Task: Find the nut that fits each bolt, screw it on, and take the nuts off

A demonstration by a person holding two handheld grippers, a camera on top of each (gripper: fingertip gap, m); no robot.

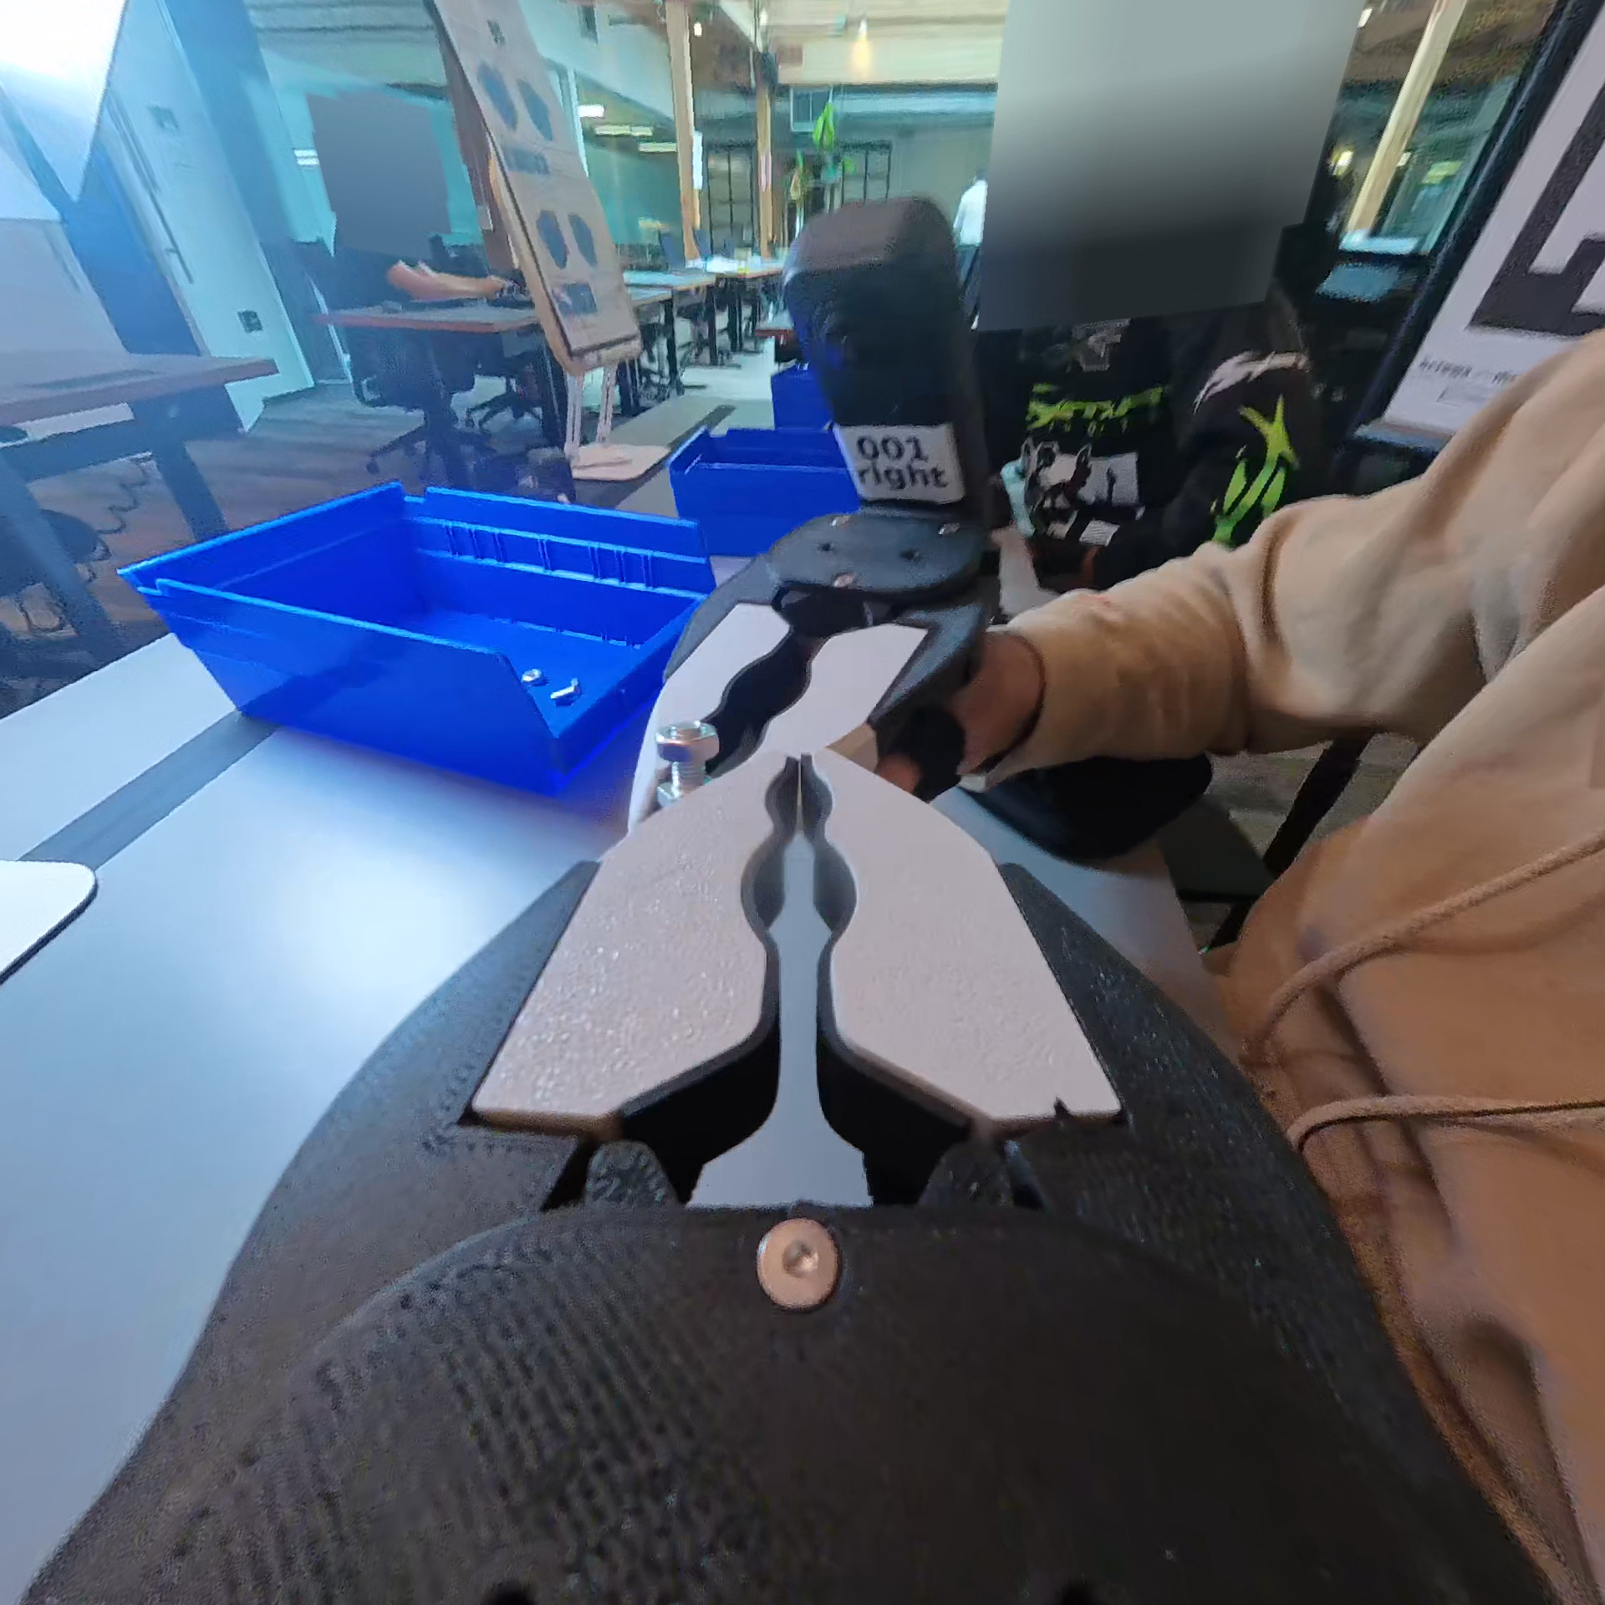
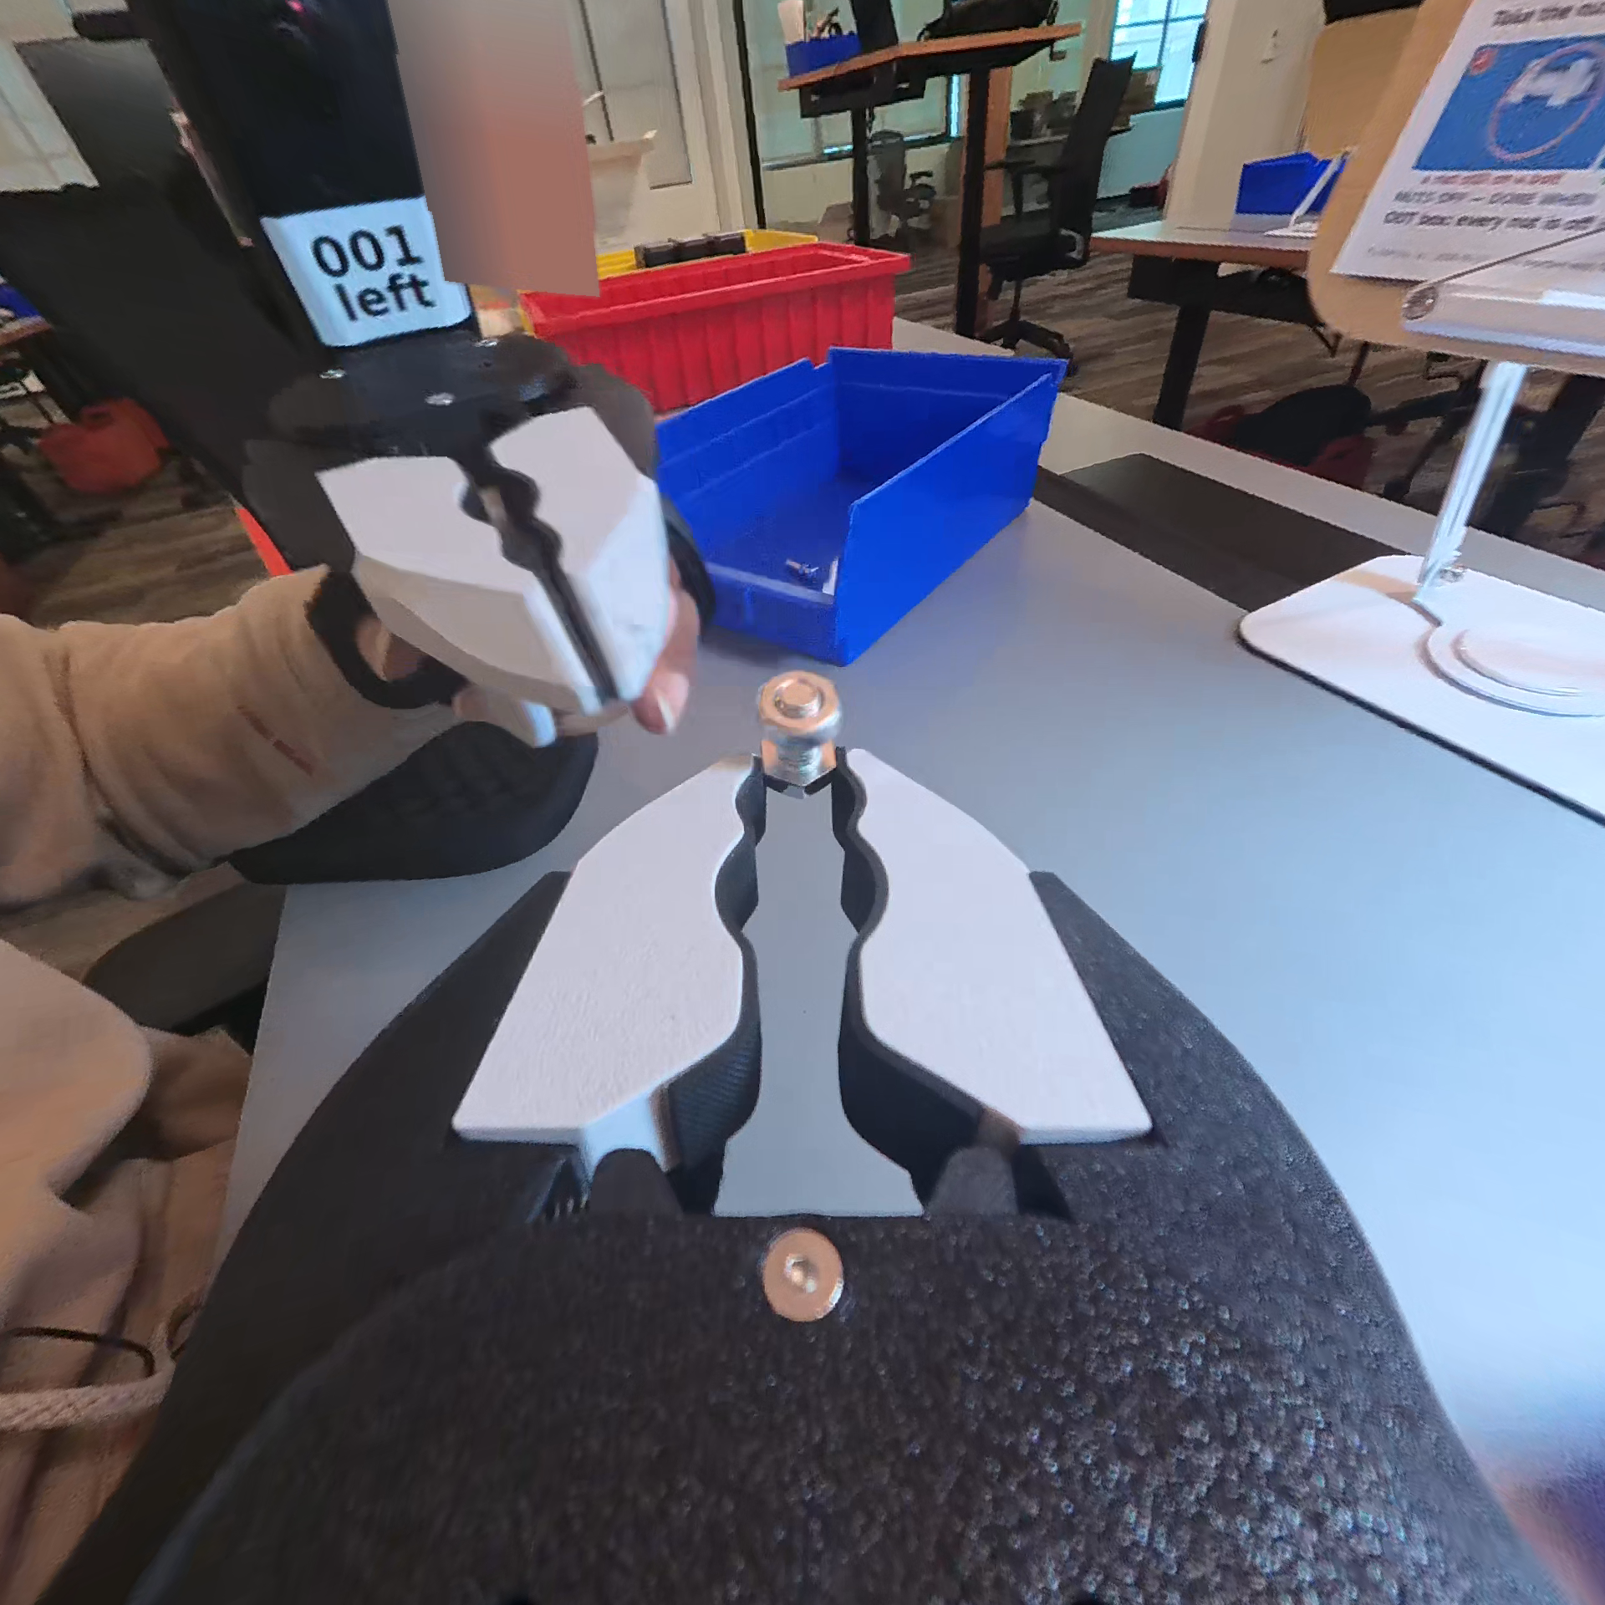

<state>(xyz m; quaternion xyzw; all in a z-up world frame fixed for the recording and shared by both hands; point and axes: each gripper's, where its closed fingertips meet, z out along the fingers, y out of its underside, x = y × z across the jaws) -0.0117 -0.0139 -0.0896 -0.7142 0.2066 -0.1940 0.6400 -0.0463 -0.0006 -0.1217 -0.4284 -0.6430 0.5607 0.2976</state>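
My right gripper [image 2: 795,769] is shut on the lower hex part of a silver bolt [image 2: 792,756] and holds it upright over the grey table [image 2: 1086,782]. A silver nut [image 2: 797,708] sits at the bolt's top end. My left gripper [image 1: 797,769] is shut, its white pads together with nothing seen between them. In the right wrist view the left gripper [image 2: 599,686] hangs a short way left of the bolt, apart from it. The left wrist view shows the bolt [image 1: 684,764] just left of the left gripper's tips, in the right gripper [image 1: 695,769].
A blue bin [image 1: 365,660] stands beyond the bolt with two small fasteners [image 1: 549,686] inside; it also shows in the right wrist view [image 2: 938,486]. A red bin [image 2: 721,321] stands behind it. A white stand [image 2: 1476,634] with a sheet is at the right. Left tips to right tips: about 5 cm.
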